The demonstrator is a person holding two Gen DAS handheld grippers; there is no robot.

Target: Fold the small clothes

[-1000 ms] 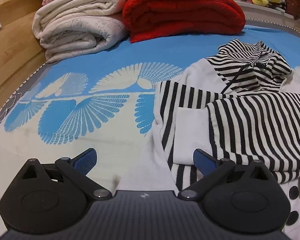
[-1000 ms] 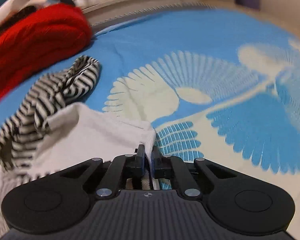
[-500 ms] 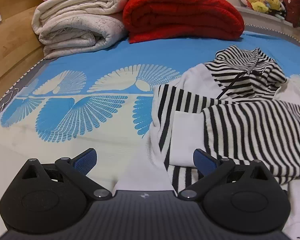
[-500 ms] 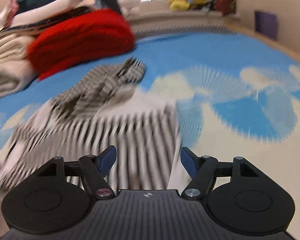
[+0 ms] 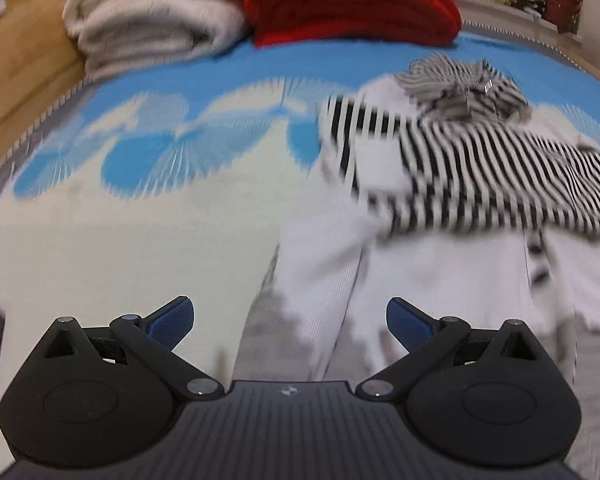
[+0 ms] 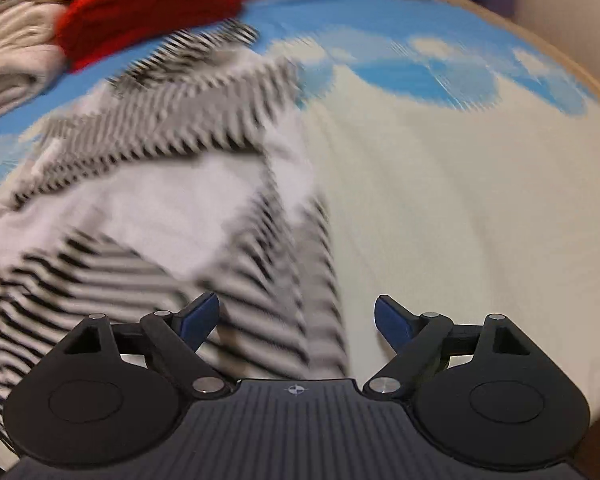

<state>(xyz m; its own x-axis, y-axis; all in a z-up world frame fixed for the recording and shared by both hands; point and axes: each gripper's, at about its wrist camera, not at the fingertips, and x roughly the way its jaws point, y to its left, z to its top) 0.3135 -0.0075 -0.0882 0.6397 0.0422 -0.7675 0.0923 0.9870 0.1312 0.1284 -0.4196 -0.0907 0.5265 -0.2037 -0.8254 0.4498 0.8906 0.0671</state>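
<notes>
Your left gripper [image 5: 289, 322] and right gripper [image 6: 296, 322] both hold their fingers spread and empty. The hoodie [image 5: 452, 184] lies on the bed [image 5: 140, 232], sleeves apparently folded across the body to narrow it, though blur obscures detail. Each gripper hangs near the hem.

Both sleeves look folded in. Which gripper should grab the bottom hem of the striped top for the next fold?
Probably the left gripper: open, with the striped top's white lower part directly between its fingers. The right gripper, also open, faces the striped side edge.
</notes>
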